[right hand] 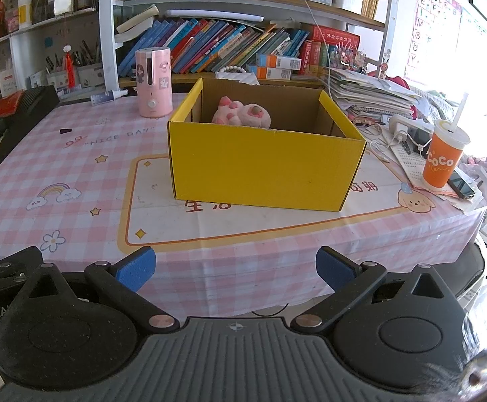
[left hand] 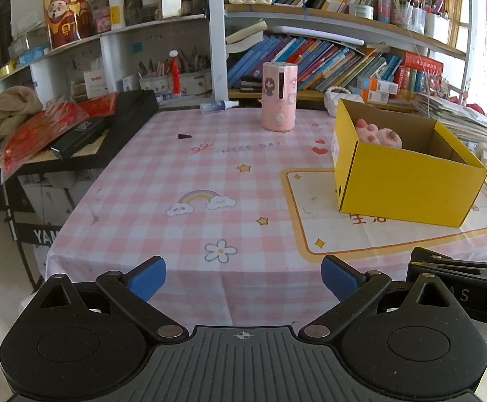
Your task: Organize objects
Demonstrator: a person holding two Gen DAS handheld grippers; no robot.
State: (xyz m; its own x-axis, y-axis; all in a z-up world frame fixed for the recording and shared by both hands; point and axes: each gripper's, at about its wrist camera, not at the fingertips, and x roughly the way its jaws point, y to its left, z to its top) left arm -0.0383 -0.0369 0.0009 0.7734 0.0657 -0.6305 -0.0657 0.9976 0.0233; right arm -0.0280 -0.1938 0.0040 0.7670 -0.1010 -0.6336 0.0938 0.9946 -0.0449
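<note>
Both tools hang at the near edge of the surface (right hand: 76, 154), the left tool (left hand: 243, 276) and right tool (right hand: 235, 268) spread wide and empty. The plush toy (right hand: 241, 115) already sits in the yellow box (right hand: 263, 164). Reaching left for the pink humidifier (right hand: 153, 82) risks toppling it, tall and narrow; a careless right sweep could knock over the orange cup (right hand: 444, 157).

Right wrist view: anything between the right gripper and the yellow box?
No objects. Only bare tablecloth separates the right gripper from the yellow box, as the right wrist view shows.
</note>
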